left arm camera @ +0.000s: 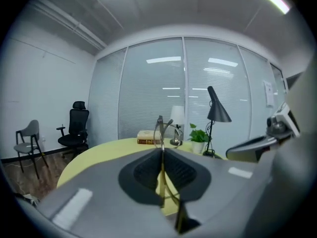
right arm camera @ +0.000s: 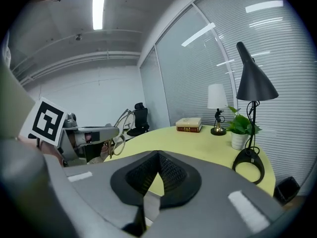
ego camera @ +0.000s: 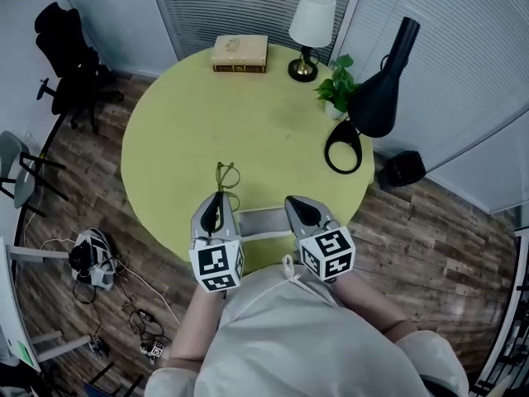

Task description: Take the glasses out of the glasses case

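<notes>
in the head view the left claw [ego camera: 216, 203] is gripping the glasses [ego camera: 226, 176], which are jutting forward from it over the yellow bench [ego camera: 182, 122], just left of the glasses case [ego camera: 263, 220] lying by the near edge. in the left gripper view its jaws are clamping a thin temple; in the right gripper view the right claw [right arm camera: 157, 156] is sitting shut and empty, with open bench lying ahead

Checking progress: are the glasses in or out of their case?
Out. The left tongs hold the glasses by the frame, raised away from the case.
</notes>
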The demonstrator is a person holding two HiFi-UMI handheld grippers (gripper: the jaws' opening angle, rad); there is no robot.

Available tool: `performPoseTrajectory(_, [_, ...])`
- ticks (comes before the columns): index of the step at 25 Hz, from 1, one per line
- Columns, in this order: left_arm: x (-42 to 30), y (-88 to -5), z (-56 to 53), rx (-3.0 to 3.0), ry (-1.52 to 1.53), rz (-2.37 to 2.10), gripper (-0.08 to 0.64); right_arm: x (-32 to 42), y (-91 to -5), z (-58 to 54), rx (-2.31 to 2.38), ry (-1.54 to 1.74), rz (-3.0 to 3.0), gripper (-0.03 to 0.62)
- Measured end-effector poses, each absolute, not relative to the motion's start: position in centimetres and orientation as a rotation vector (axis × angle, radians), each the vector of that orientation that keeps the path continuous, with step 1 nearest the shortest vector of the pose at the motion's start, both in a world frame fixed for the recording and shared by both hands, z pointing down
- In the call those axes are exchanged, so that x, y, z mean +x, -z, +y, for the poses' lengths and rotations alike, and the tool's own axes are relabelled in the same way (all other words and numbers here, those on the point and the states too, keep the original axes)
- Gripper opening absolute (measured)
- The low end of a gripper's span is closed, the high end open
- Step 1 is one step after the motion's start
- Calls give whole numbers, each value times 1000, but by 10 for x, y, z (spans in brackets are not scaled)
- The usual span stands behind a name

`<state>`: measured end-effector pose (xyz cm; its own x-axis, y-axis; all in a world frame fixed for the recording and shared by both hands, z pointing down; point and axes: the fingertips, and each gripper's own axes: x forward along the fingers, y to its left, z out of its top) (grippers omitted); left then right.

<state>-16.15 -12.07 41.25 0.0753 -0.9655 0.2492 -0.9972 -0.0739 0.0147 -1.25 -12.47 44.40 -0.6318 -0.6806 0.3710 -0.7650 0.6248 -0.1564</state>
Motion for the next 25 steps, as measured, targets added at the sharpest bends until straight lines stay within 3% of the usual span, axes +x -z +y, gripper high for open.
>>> performPoseTrajectory(25, [-164,-410,-95,2215,-227,-1951,15,-29,-429,-107,1195,-342,-2583,0])
